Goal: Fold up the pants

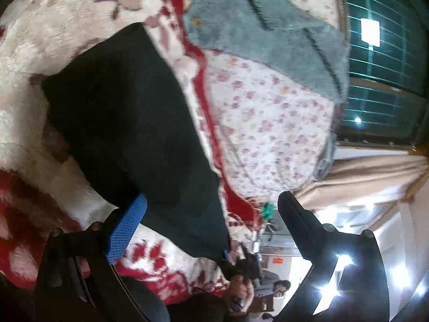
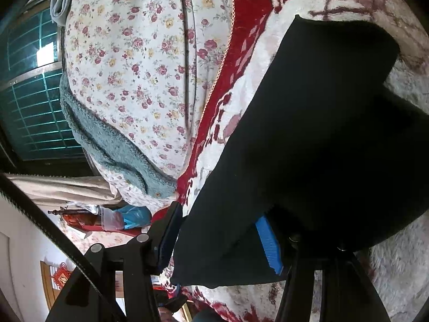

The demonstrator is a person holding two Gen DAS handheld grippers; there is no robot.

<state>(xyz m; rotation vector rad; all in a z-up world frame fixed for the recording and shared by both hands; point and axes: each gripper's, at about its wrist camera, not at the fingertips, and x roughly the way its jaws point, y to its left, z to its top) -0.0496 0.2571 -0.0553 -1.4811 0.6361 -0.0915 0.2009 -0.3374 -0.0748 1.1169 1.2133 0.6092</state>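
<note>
the black pants point(image 1: 128, 134) are spread on the bed blanket point(image 1: 40, 26), long axis running away from both grippers — the left gripper point(image 1: 211, 214) and right gripper point(image 2: 219, 230) are each held with jaws spread, a near corner lying between them.

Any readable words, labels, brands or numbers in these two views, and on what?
None readable.
Red wall ornament: has a central figure, too small and blurred to read.
Orange patch in the background room: too blurred to tell if it bears text.
Black pants: no label visible.
</note>
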